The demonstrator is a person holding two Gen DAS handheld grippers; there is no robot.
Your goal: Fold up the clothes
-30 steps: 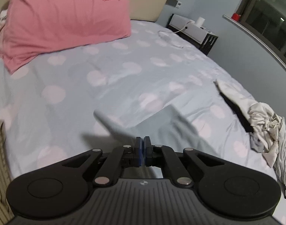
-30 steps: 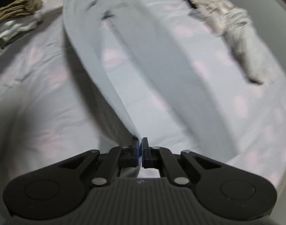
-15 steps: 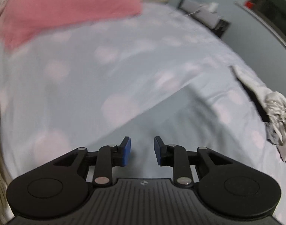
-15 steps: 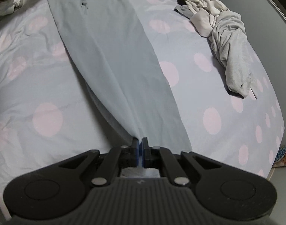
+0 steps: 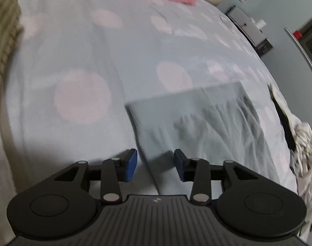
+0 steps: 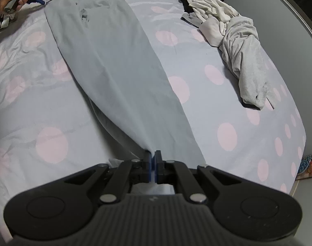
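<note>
The grey trousers [image 6: 115, 78] are lying stretched along the dotted bedsheet [image 6: 227, 94], their long axis running straight away from the right gripper [image 6: 155, 165], which is clenching the leg end. At the far waistband, the left gripper [image 5: 155, 165] is hovering with fingers spread, holding nothing. The cloth is looking soft, thin, finely ribbed

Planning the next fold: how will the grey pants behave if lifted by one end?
Probably floppy: the grey pants sag and crease from where the right gripper pinches them. Likely light, since one thin pinch holds the end up. The gathered waistband looks stretchy.
</note>
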